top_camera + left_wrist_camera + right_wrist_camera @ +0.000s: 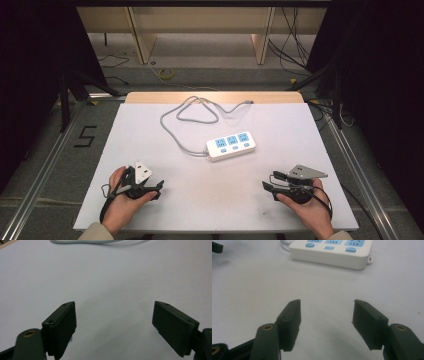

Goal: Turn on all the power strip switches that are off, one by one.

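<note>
Power strip blue buttons close in right gripper view, coiled cord from above

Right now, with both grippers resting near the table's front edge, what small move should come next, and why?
Probably ease the right gripper forward toward the power strip. Its fingers stand open with nothing between them, and the strip lies straight ahead in the right gripper view. The left gripper is also open and faces only the strip's cable.

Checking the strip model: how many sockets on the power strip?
3, in one row along the top of the power strip: left, middle, right. Each has a blue button in front. None look hidden.
</note>
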Action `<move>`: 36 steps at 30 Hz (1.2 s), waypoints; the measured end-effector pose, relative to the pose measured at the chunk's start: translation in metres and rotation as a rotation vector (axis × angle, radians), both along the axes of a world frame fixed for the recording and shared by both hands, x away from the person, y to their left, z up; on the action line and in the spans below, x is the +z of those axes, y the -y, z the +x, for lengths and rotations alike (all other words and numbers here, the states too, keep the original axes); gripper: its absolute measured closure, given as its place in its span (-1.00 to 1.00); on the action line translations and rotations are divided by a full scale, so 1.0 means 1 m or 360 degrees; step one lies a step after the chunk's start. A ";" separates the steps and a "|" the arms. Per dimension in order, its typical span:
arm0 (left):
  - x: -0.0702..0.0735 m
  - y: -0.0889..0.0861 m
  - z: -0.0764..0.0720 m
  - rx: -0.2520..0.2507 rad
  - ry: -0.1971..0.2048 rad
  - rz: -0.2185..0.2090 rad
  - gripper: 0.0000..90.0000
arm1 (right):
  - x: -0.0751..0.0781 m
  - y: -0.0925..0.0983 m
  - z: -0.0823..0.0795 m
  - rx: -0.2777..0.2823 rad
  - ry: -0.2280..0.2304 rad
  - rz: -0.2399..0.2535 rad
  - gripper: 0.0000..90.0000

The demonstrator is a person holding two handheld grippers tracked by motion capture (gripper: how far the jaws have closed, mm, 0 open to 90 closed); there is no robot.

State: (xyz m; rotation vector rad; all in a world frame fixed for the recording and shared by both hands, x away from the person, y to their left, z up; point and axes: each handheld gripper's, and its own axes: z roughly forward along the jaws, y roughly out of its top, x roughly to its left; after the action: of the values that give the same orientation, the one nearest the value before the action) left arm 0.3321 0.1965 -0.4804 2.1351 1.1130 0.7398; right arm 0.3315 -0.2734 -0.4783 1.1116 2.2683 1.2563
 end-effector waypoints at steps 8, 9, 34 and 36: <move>-0.001 0.000 0.000 0.0010 0.0007 -0.0015 -0.58 | 0.004 -0.005 0.001 0.0018 0.0000 -0.0030 0.04; 0.000 0.000 0.000 0.0013 0.0009 -0.0020 -0.58 | 0.004 -0.006 0.002 0.0019 0.0002 -0.0035 0.09; 0.001 0.001 -0.001 0.0012 0.0030 -0.0020 -0.58 | 0.026 -0.020 0.021 -0.0053 0.0048 -0.0243 1.00; 0.001 0.001 -0.001 0.0011 0.0031 -0.0021 -0.58 | 0.028 -0.020 0.022 -0.0057 0.0044 -0.0244 1.00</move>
State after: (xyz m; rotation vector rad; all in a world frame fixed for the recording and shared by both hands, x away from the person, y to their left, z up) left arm 0.3308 0.1957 -0.4791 2.1098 1.1131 0.7528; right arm 0.3538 -0.2530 -0.4504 1.0677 2.2710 1.0575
